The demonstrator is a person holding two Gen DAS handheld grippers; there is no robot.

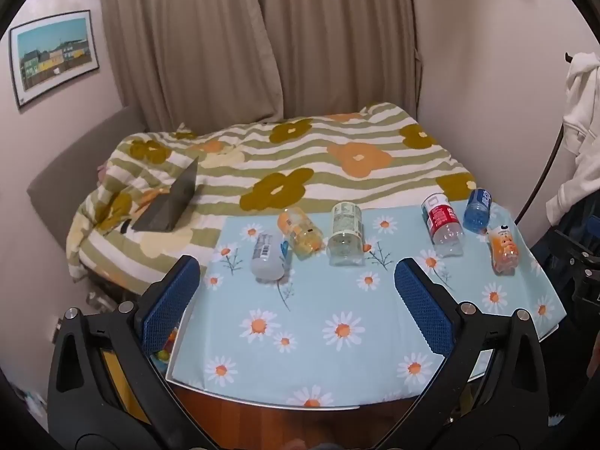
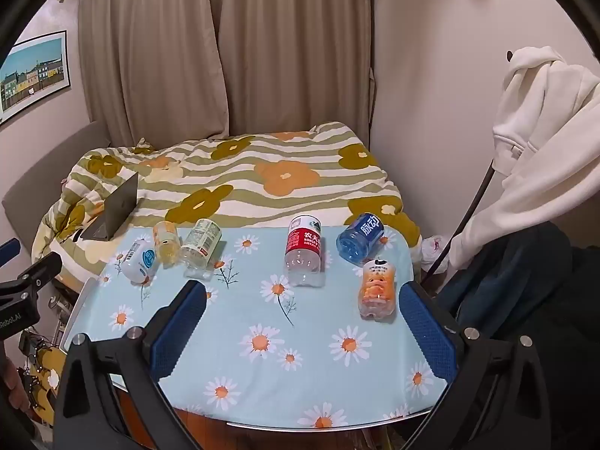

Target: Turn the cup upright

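Several cut plastic bottle cups lie on their sides on a table with a light blue daisy cloth (image 1: 337, 337) (image 2: 300, 337). On the left lie a white cup (image 1: 268, 258) (image 2: 139, 260), a yellow cup (image 1: 302, 232) (image 2: 166, 243) and a clear green-label cup (image 1: 345, 240) (image 2: 200, 244). On the right lie a red-label cup (image 1: 442, 227) (image 2: 304, 251), a blue cup (image 1: 477, 212) (image 2: 360, 239) and an orange cartoon cup (image 1: 505, 249) (image 2: 377, 288). My left gripper (image 1: 296, 300) is open and empty above the table's near left part. My right gripper (image 2: 303, 326) is open and empty, near the orange cup.
A bed with a striped flower quilt (image 1: 300, 157) stands behind the table, with a dark open laptop (image 1: 172, 202) (image 2: 112, 213) on it. Curtains hang behind. A white hoodie (image 2: 543, 131) hangs at the right. The table's front edge is close below both grippers.
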